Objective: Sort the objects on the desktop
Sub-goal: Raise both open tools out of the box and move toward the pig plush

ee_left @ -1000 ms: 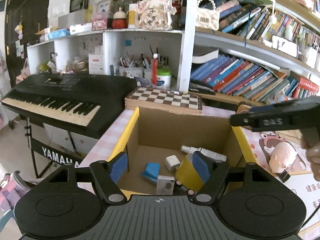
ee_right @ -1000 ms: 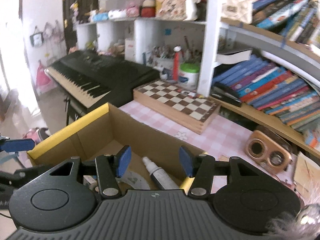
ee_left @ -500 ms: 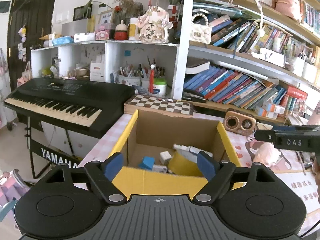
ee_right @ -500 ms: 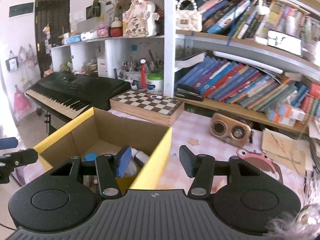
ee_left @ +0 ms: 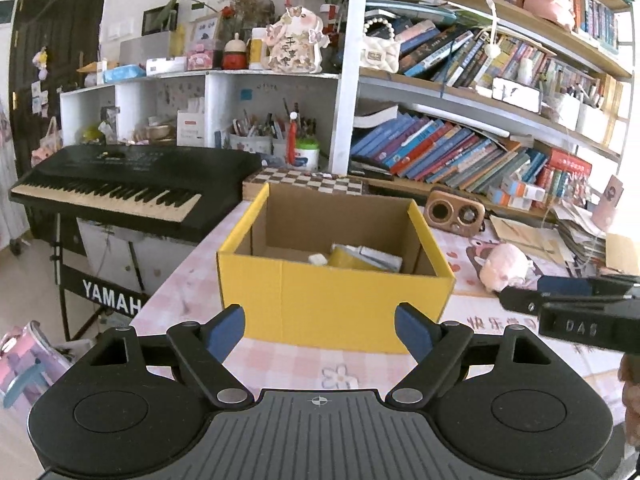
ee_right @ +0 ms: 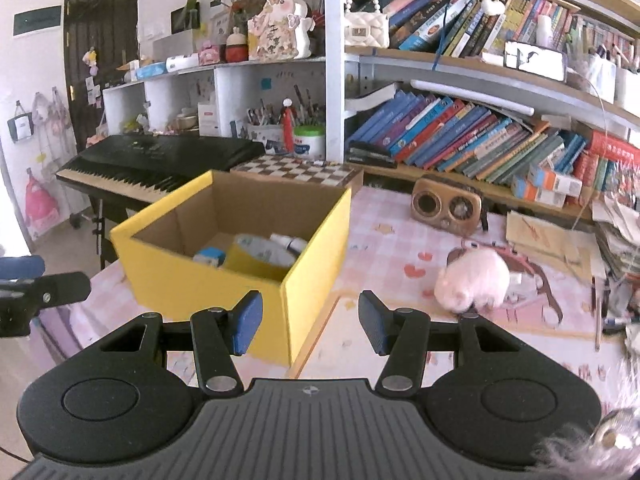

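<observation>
Blue block (ee_right: 209, 257) in the yellow box (ee_right: 208, 280) shows only from the right gripper (ee_right: 310, 322); both jaws spread, empty.

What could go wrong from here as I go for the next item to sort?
The pink plush toy lies on a pink case; a grab may snag both. The yellow box sits near the table's left edge, so a bump could push it off. The right gripper, open and empty, faces the box's corner.

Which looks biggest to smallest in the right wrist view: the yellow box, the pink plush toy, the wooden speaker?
1. yellow box, clearly largest.
2. pink plush toy and wooden speaker look about alike; the toy is nearer the camera, so I won't rank them.
</observation>
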`<control>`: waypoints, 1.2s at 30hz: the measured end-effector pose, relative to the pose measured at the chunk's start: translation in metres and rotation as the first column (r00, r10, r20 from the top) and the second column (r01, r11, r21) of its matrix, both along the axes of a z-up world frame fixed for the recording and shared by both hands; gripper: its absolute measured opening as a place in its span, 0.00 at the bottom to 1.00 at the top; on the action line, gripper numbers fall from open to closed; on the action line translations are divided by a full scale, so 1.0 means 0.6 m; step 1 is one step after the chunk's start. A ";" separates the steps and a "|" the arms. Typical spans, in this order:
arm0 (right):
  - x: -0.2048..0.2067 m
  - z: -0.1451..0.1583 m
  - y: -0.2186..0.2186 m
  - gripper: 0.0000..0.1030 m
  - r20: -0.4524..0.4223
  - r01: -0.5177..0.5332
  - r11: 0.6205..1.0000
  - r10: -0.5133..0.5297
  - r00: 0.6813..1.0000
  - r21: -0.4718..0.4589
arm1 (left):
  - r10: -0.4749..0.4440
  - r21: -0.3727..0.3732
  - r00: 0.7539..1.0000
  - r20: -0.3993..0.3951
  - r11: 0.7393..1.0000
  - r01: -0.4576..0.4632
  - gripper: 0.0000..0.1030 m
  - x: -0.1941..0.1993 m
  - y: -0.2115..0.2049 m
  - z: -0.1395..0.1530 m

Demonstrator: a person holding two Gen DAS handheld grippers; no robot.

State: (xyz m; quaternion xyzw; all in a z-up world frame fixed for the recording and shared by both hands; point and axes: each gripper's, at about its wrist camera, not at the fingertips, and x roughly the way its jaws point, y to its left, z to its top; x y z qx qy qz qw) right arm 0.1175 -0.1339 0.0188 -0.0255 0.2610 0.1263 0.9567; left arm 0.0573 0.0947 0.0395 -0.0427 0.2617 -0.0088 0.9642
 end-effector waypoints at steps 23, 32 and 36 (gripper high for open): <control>-0.128 -0.067 0.015 0.50 -0.124 0.067 0.998 -0.064 0.990 0.020 | -0.086 -0.034 0.989 -0.121 0.996 0.083 0.82 -0.063 -0.035 -0.065; -0.137 -0.074 -0.008 0.57 -0.154 0.126 0.992 -0.125 0.980 -0.002 | -0.143 -0.051 0.980 -0.138 0.989 0.138 0.83 -0.057 -0.060 -0.076; -0.138 -0.077 -0.017 0.61 -0.160 0.146 0.989 -0.145 0.976 -0.009 | -0.157 -0.049 0.977 -0.145 0.987 0.152 0.83 -0.053 -0.068 -0.077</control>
